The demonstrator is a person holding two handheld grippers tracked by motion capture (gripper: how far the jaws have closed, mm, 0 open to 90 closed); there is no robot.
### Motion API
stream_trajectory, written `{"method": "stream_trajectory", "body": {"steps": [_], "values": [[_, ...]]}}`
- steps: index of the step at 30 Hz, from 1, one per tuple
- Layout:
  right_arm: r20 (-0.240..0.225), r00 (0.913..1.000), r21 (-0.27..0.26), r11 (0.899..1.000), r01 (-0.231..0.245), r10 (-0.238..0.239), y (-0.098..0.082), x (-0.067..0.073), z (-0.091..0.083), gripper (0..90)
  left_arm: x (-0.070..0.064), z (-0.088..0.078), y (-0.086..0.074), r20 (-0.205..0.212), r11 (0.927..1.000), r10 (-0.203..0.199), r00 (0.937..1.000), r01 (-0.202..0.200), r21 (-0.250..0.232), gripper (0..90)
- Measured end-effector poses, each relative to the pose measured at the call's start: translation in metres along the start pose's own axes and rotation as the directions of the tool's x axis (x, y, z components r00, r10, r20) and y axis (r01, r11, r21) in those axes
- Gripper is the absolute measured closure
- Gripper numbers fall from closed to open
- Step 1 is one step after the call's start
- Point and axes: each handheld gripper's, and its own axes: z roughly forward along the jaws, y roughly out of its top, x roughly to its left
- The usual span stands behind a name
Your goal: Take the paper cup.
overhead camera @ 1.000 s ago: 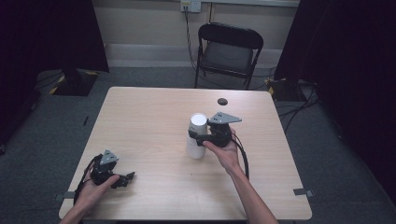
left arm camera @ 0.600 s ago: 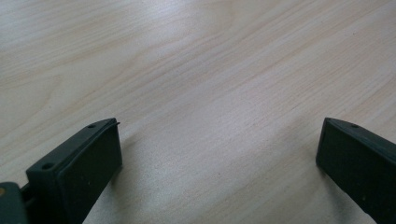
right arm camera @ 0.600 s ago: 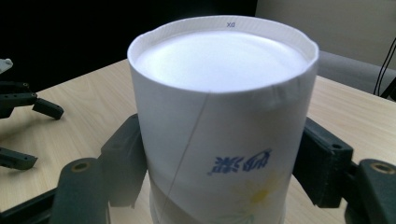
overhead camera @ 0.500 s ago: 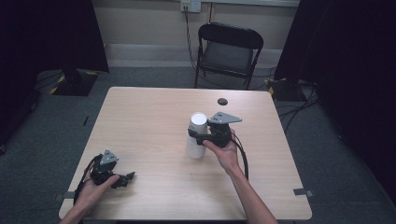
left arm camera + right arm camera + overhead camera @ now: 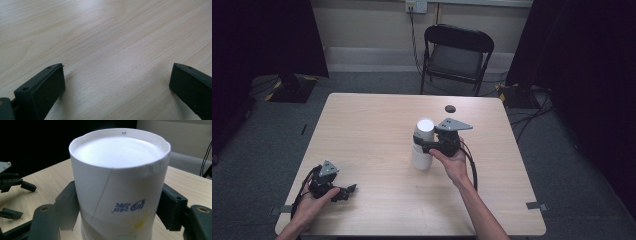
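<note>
- High view: the right gripper [image 5: 428, 145] grasps a stack of upturned paper cups [image 5: 423, 145] mid-desk [image 5: 377, 125]; the left gripper [image 5: 343, 190] rests well off to its side, beyond a bare stretch. A chair [image 5: 457, 55] stands beyond the desk.
- Left gripper view: jaws released, wide apart over bare wood.
- Right gripper view: jaws press both cup sides. Next, probably lifting the top cup; a gentle squeeze is needed.

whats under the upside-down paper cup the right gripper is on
The paper cup stands stacked on another cup, whose lower part shows beneath it on the table. The right gripper is clamped on its sides. Anything inside the stack is covered.
</note>
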Motion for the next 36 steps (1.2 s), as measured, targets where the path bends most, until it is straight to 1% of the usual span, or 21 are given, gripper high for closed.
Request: {"method": "stream_trajectory", "body": {"steps": [6,9,15,19,21,25,31,34,36], "values": [[-0.003,1.0,-0.014,1.0,-0.004,0.004,0.002,0.0,-0.002,29.2,0.0,0.0,0.0,0.0,1.0,0.0,1.0,0.0,0.0,0.0],[0.003,1.0,-0.03,1.0,-0.008,0.008,0.003,0.0,-0.004,29.2,0.0,0.0,0.0,0.0,1.0,0.0,1.0,0.0,-0.001,0.0],[-0.007,0.9999,-0.044,0.999,-0.016,0.016,0.006,0.001,-0.006,29.4,0.0,0.0,0.0,0.0,1.0,0.0,1.0,0.0,0.0,0.0],[-0.014,0.9997,-0.039,0.999,-0.021,0.021,0.008,0.0,-0.007,29.4,0.0,0.0,0.0,0.0,1.0,0.0,1.0,0.0,0.0,0.0],[-0.019,0.9994,-0.047,0.998,-0.032,0.031,0.01,-0.001,-0.01,29.5,0.0,0.0,0.0,0.0,1.0,0.0,1.0,0.0,0.0,0.0],[-0.023,0.9993,-0.057,0.998,-0.032,0.031,0.014,-0.001,-0.013,29.5,0.0,0.0,0.0,0.0,1.0,0.0,1.0,0.0,0.0,0.0],[-0.025,0.9992,-0.066,0.997,-0.031,0.03,0.016,0.0,-0.014,29.6,0.0,0.0,0.0,-0.001,1.0,-0.001,1.0,0.001,0.0,0.0],[-0.031,0.9987,-0.084,0.996,-0.042,0.04,0.019,0.001,-0.016,29.6,0.0,0.0,0.0,-0.006,1.0,-0.004,1.0,0.004,0.002,0.0],[-0.031,0.9988,-0.089,0.995,-0.04,0.038,0.02,0.001,-0.017,29.6,0.0,0.0,0.0,-0.005,1.0,-0.004,1.0,0.004,0.003,0.0]]}}
